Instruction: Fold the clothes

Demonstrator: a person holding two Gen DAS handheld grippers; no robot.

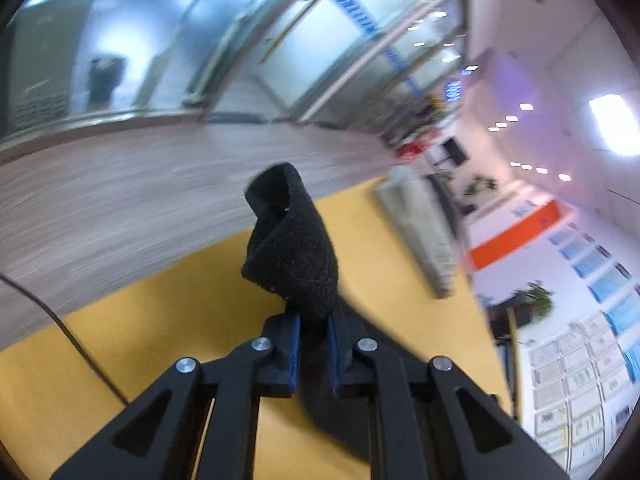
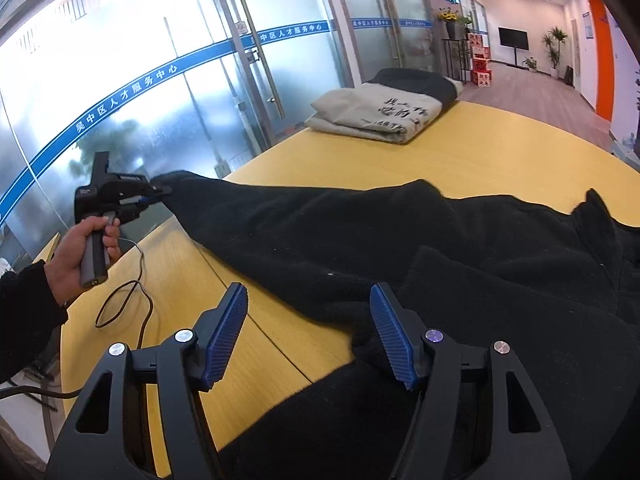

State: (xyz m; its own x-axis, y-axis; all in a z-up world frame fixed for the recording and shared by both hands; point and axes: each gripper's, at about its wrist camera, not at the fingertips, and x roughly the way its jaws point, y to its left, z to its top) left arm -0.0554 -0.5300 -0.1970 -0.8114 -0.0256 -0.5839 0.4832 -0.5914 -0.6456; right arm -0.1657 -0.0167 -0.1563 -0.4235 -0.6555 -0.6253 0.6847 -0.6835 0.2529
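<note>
Blk gripper [image 2: 308, 334] w/ blue ribbed pads [image 2: 224, 336], silver screws.

Black garment [image 2: 360, 240], yellow table [image 2: 500, 152], blue-padded gripper [image 2: 308, 332]

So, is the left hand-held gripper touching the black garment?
Touching. The left wrist view shows the left hand-held gripper with its blue pads clamped on the black garment.

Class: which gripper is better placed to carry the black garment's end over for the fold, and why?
Left. The left gripper is already shut on the end of the black garment, lifted off the yellow table; the right gripper is open, holding nothing.
</note>
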